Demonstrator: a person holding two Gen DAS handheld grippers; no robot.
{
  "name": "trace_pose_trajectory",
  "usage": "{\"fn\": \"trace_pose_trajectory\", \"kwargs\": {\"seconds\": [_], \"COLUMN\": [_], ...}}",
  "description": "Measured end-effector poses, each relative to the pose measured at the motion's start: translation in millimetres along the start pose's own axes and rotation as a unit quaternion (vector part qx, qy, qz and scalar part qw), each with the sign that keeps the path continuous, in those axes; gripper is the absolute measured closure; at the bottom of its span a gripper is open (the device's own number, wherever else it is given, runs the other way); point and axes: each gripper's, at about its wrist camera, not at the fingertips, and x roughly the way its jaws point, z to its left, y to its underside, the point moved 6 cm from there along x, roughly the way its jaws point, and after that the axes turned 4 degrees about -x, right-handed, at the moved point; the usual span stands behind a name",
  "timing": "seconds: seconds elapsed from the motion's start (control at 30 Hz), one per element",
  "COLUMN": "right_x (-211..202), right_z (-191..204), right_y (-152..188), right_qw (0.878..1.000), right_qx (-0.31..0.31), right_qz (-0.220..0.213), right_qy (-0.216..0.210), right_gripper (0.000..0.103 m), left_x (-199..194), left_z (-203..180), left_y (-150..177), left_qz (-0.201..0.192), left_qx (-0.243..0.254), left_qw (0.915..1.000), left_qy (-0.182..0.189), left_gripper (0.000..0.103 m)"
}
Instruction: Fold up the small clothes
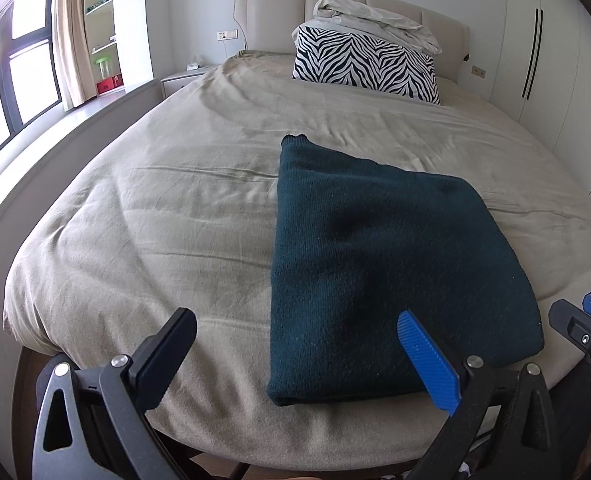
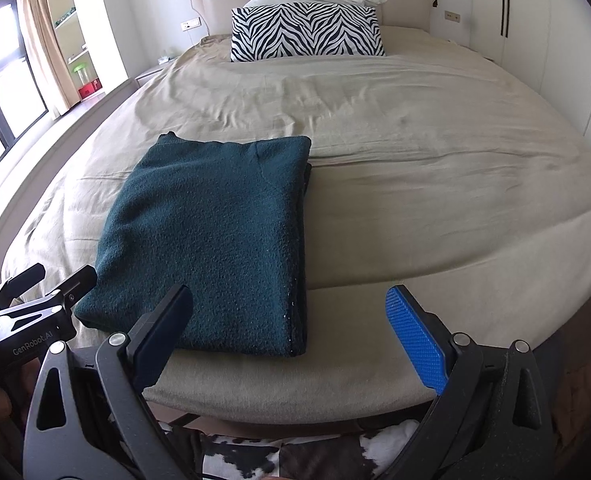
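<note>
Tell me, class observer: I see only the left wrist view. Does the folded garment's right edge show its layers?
Observer: Yes. In the right wrist view the dark teal sweater shows stacked layer edges along its right side.
Operator: Is the right claw holding anything?
Observer: No. The right claw is open and empty, near the foot of the bed.
Operator: What lies below the bed's near edge?
Observer: A black-and-white cowhide-patterned surface shows under the right claw.
Operator: And my left claw?
Observer: The left claw sits open by the sweater's near left corner; whether it touches the sweater is unclear.
</note>
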Motion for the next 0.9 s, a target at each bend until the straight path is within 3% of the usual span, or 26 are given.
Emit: {"fn": "trace_pose_trajectory", "kwargs": {"seconds": [0.9], "right_x": [1.9], "right_z": [0.0], "right_y": [3.3], "right_qw": [1.000], "right_qx": [0.001], "right_qz": [0.005], "right_qy": [0.001], "right_gripper": [0.004], "left_x": [3.9], "left_z": [-2.0], "left_y": [4.0], "left_qz": [0.005], "left_qx": [0.004], "left_qw": [1.0000], "left_qy": [0.003], "left_gripper": [0.000]}}
